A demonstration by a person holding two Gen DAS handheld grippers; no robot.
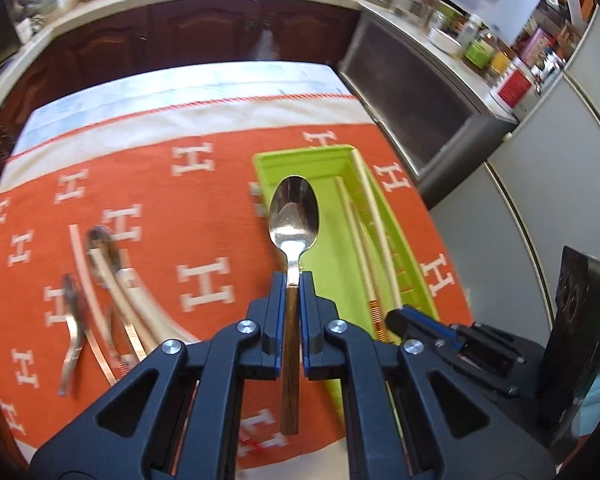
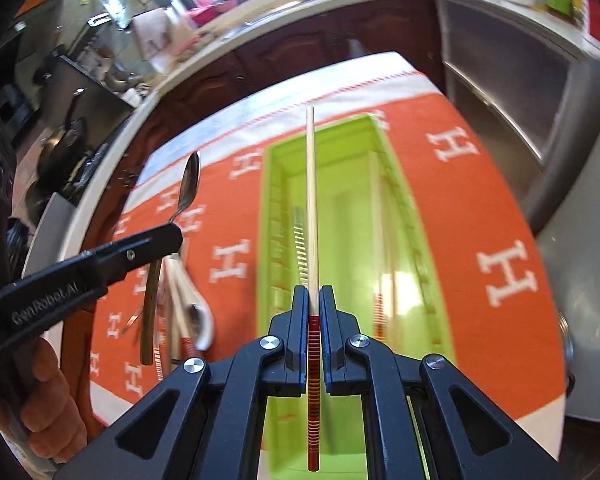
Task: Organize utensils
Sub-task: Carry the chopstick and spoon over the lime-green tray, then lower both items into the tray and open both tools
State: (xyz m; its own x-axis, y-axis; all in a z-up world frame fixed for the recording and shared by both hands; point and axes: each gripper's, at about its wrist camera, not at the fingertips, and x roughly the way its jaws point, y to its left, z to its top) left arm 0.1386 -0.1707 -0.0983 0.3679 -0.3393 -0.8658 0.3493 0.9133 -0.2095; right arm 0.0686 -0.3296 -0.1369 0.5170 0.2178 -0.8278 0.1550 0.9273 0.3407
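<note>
Clamped in my left gripper (image 1: 293,280): wood-handled steel spoon (image 1: 294,216), right gripper (image 2: 315,300) pinching a pale red-banded chopstick (image 2: 311,200) over the lime-green plastic tray (image 2: 428,264) w/ some chopsticks already in; approx halfway, cutlery pile (image 1: 100,280) left on orange cloth (image 1: 204,184).

We see a steel spoon (image 1: 294,216) with a wooden handle held bowl-forward, a pale chopstick (image 2: 311,208) with a red-striped end above the green tray (image 1: 300,160), which holds more chopsticks (image 1: 364,248).
</note>
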